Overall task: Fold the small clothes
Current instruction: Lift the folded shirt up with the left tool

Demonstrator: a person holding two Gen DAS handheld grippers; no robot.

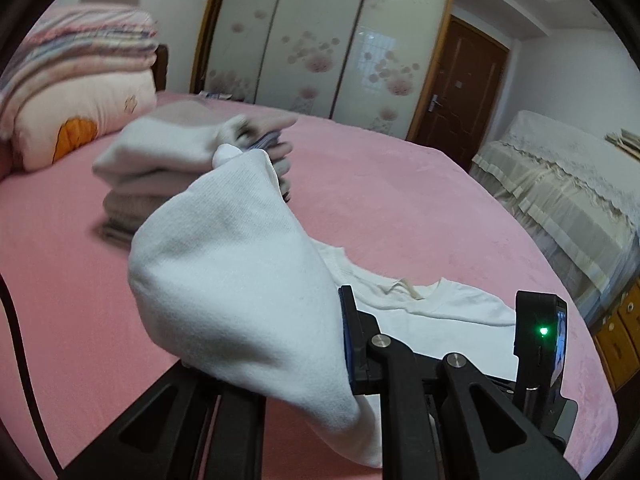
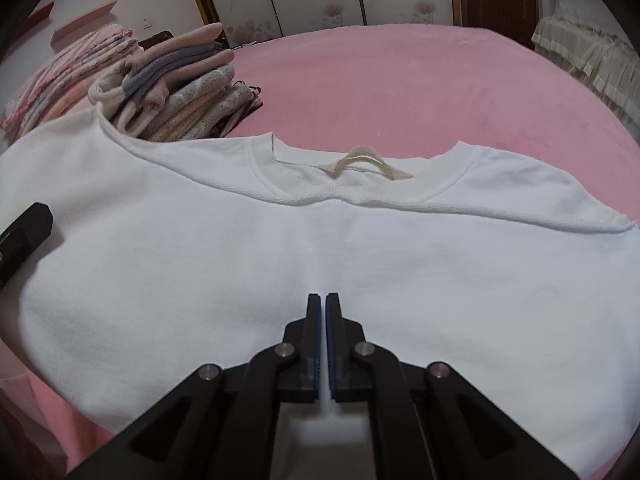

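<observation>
White top spread on the pink bed, your left tongs pinching up one side of it

Your left tongs [image 1: 348, 344] are clamped on a fold of the white top [image 2: 320, 248], and that bunch of fabric hangs up in front of the left wrist camera while the rest lies flat on the pink bed [image 2: 400, 80], neckline and its beige loop [image 2: 364, 164] facing away from you. Your right tongs [image 2: 323, 300] are closed with nothing between them, tips over the middle of the top. A stack of folded clothes [image 2: 180, 92] sits just behind the top's left shoulder, with striped bedding [image 1: 80, 52] further back by the flowered wardrobe doors [image 1: 320, 40]
</observation>
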